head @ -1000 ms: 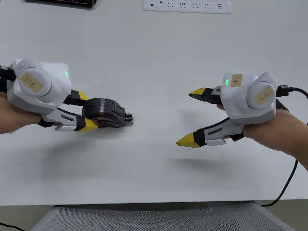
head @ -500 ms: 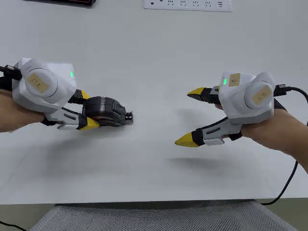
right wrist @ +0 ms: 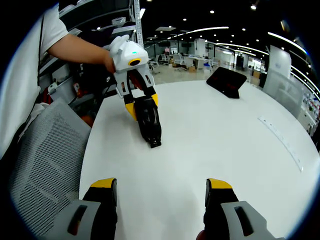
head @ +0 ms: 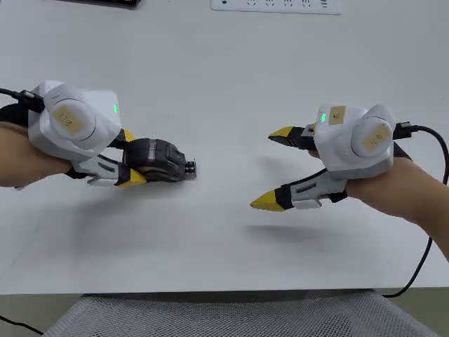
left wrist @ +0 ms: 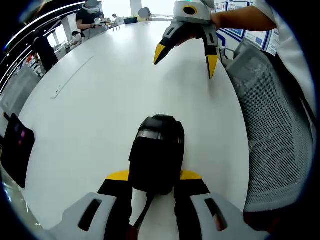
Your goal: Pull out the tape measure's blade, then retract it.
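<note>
Black and squat, the tape measure (head: 158, 161) sits left of centre in the head view on the white table (head: 210, 84). The left gripper (head: 131, 157) is clamped across its case from the left edge of the frame. The blade's end hook (head: 191, 168) pokes out toward the middle, and no blade is drawn. At right of centre the right gripper (head: 273, 168) hangs with its yellow-tipped jaws wide apart, well clear of the hook and aimed at it. A power strip (head: 277, 5) lies along the top edge.

In the left gripper view the case (left wrist: 157, 152) stands low in the centre, pinched between that gripper's own two jaws, with the other gripper (left wrist: 185, 60) spread open at the top.

In the right gripper view the two jaws rise apart from the bottom with bare table between them. The held case (right wrist: 149, 122) lies above centre, its hook end pointing down toward the camera.

By my reading, the pull-out has not begun; this is the approach to it. The next move calls for the right jaws to line up with the small hook, close on it, and draw away while the left holds the case firm.
</note>
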A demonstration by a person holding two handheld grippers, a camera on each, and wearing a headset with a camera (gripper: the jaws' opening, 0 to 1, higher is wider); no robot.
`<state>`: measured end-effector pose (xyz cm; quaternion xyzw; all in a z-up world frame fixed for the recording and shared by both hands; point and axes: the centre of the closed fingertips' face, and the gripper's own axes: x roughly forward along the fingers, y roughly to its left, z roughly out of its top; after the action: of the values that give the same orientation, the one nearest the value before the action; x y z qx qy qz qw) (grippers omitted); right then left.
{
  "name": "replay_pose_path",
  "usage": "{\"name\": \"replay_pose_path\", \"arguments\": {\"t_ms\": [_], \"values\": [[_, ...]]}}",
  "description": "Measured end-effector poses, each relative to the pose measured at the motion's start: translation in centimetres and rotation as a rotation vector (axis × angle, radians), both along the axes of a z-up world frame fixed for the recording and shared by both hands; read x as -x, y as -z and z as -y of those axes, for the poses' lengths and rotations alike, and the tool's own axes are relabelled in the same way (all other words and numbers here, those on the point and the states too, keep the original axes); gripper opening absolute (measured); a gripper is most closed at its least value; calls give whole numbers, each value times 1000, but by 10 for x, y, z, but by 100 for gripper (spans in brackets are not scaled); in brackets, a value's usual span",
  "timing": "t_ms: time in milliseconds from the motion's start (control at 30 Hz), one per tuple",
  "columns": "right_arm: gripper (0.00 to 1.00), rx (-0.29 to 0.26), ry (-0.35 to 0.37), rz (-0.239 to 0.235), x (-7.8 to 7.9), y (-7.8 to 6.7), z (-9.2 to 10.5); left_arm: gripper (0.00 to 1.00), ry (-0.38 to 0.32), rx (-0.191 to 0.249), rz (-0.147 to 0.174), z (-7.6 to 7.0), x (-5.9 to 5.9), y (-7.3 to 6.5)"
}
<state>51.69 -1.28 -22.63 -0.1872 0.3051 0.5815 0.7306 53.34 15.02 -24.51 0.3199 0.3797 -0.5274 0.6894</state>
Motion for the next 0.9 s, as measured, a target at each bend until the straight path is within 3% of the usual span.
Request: {"name": "replay_pose_path", "arguments": {"t_ms": [467, 900], "values": [[64, -38, -14, -16, 2, 4, -16, 27, 76, -37, 52, 0, 0, 0], [59, -76, -15, 1, -10, 3, -31, 27, 55, -44, 31, -2, 0, 1]]}}
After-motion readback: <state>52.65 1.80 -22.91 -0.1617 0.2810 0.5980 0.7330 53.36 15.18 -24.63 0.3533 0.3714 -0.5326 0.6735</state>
